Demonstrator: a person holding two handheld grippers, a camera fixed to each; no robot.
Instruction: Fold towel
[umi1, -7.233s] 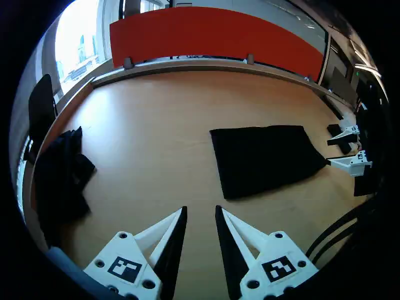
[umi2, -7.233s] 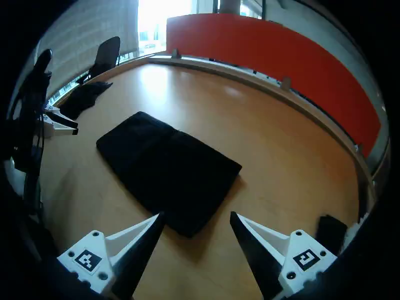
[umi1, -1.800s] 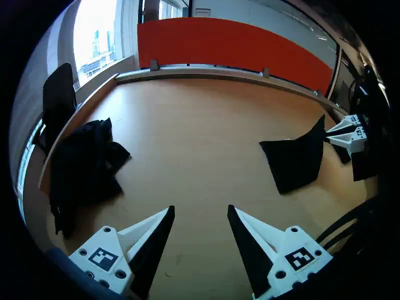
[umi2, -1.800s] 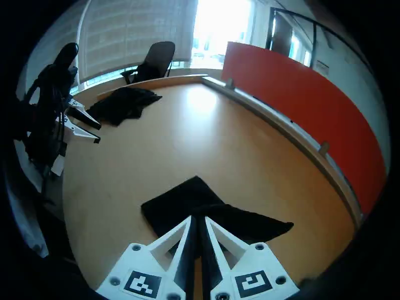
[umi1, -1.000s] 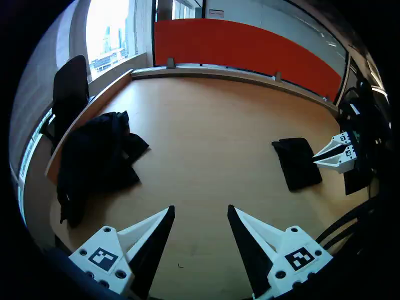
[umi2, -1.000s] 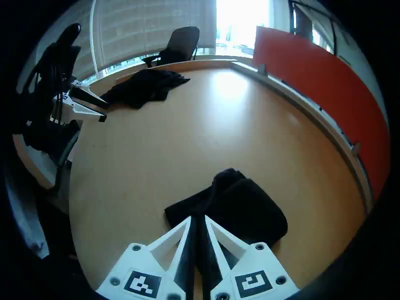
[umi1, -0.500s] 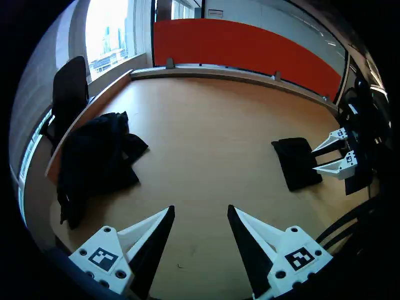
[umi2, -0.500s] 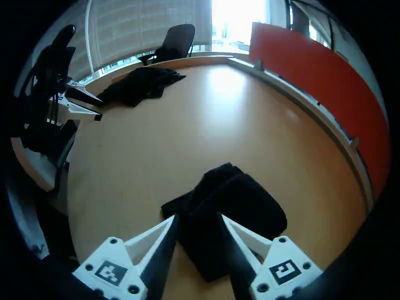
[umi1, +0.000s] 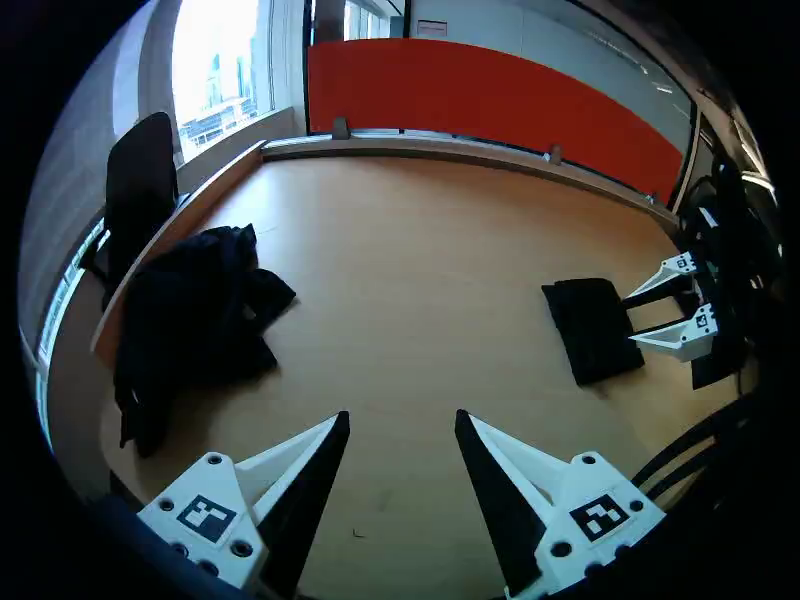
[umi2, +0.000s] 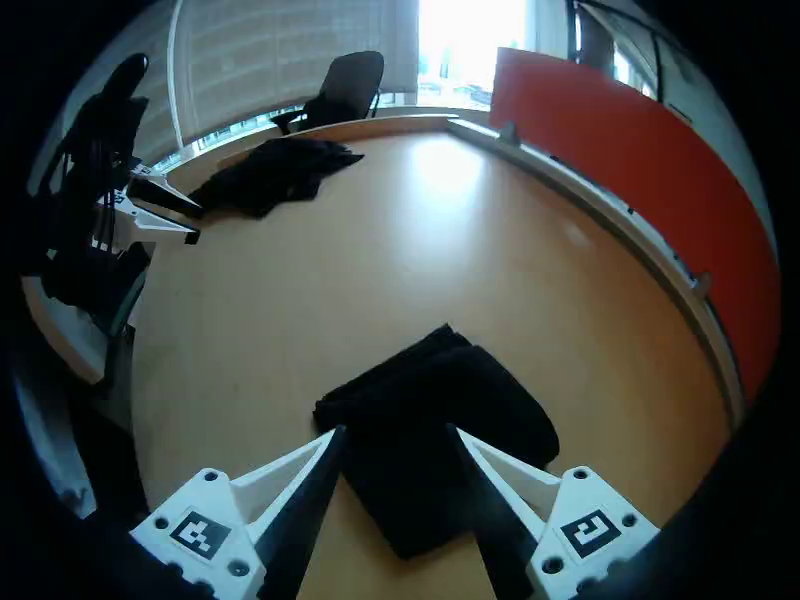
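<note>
A black towel (umi2: 435, 445) lies folded into a small thick rectangle on the wooden table (umi2: 330, 280). My right gripper (umi2: 395, 440) stands open just over the towel's near edge, a finger on each side, with no cloth between them. In the left gripper view the same folded towel (umi1: 592, 328) lies at the right, and the right gripper (umi1: 632, 318) hovers open at its far side. My left gripper (umi1: 398, 425) is open above bare table, well away from the towel. In the right gripper view the left gripper (umi2: 195, 223) shows at the far left.
A heap of black cloth (umi1: 185, 320) lies near the table's left edge, also seen as black cloth (umi2: 275, 170) at the far side. A black office chair (umi1: 135, 200) stands behind it. A red partition (umi1: 490, 95) runs along the table's far edge. Black cables (umi1: 690, 450) hang at the right.
The right gripper carried the towel's edge over, folding it into a small rectangle, then let go and opened. Since half a second ago it has drawn back slightly. The left gripper has hardly moved.
</note>
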